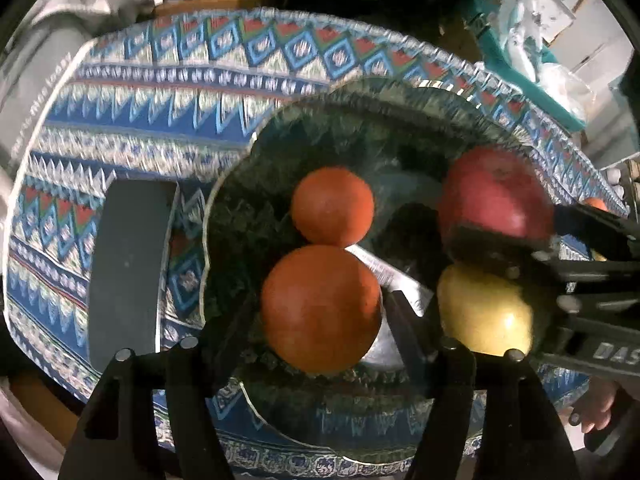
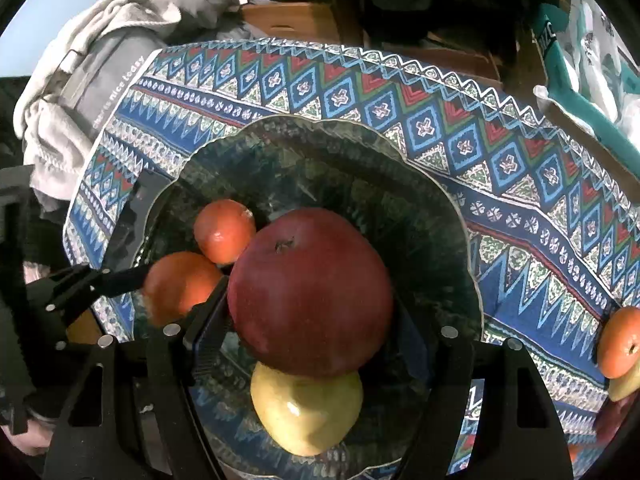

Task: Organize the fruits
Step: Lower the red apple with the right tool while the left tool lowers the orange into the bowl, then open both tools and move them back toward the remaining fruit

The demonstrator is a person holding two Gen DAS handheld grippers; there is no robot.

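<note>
A dark green patterned plate lies on a blue patterned cloth. It holds a small orange, a large orange, a red apple and a yellow apple. My left gripper points down over the plate and stands open, with the large orange between its fingers and a gap on the right side. My right gripper is shut on the red apple, just above the yellow apple.
A dark grey flat slab lies on the cloth left of the plate. Another orange and a yellowish fruit sit near the cloth's right edge. Grey clothing, cardboard boxes and a teal bag lie beyond the cloth.
</note>
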